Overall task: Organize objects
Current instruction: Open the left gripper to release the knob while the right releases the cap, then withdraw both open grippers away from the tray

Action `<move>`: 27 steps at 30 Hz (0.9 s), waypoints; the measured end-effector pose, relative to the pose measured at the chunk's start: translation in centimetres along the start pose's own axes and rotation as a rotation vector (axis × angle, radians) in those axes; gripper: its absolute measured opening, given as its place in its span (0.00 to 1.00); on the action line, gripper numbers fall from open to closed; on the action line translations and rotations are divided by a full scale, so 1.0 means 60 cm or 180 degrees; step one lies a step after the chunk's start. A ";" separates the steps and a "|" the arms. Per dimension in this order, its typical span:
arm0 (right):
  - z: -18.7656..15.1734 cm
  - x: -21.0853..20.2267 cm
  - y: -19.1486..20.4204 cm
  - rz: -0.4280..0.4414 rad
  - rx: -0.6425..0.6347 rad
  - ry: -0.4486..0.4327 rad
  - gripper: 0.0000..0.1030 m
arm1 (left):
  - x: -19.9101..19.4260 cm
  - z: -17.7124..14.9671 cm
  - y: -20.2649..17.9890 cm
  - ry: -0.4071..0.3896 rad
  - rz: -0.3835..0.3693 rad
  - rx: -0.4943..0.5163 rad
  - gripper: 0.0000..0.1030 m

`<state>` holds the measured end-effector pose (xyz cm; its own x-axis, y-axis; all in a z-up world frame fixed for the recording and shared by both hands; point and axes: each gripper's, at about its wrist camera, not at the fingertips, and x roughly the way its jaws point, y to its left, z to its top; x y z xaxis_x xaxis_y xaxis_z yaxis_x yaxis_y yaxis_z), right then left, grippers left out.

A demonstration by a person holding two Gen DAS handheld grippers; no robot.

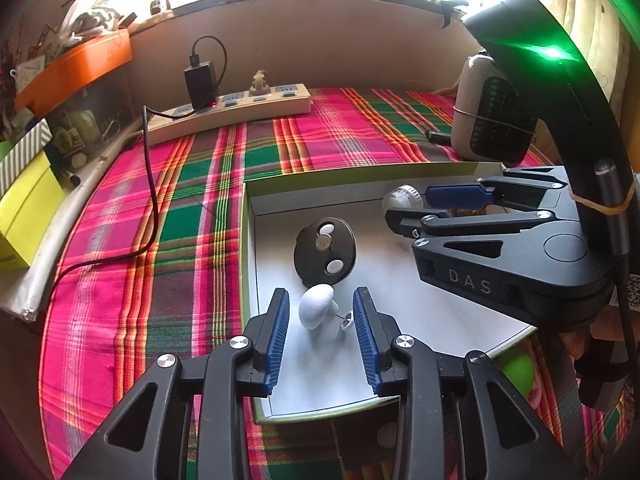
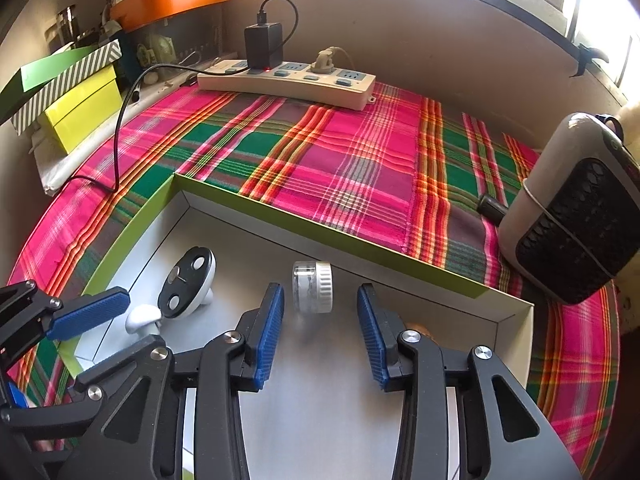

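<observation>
A shallow green-rimmed box (image 1: 245, 240) with a white floor lies on the plaid cloth. In it are a white mushroom-shaped piece (image 1: 315, 305), a small pin (image 1: 346, 317), a black oval disc with white pads (image 1: 325, 250) and a small clear jar with a white lid (image 2: 313, 286). My left gripper (image 1: 322, 307) is open, its blue pads either side of the mushroom piece, not touching. My right gripper (image 2: 320, 305) is open, just short of the jar. In the left wrist view the right gripper (image 1: 420, 204) reaches in from the right, by the jar (image 1: 402, 198).
A white power strip (image 2: 288, 82) with a black charger and cable lies at the back. A white-and-black heater (image 2: 576, 216) stands at the right. Yellow, striped and orange boxes (image 2: 80, 108) are stacked at the left. A green ball (image 1: 518, 372) lies beside the box's near right edge.
</observation>
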<state>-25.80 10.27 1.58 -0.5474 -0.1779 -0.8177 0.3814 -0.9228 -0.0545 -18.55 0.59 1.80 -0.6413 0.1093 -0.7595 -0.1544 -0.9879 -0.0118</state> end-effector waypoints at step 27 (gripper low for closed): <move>-0.052 -0.083 -0.001 0.0005 0.0228 -0.0306 0.38 | -0.061 -0.026 -0.006 -0.0227 0.0135 0.0030 0.36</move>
<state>-20.79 12.27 3.88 -0.6171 -0.2083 -0.7588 0.3301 -0.9439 -0.0093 -14.99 0.39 3.58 -0.6993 0.0752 -0.7108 -0.1327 -0.9908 0.0257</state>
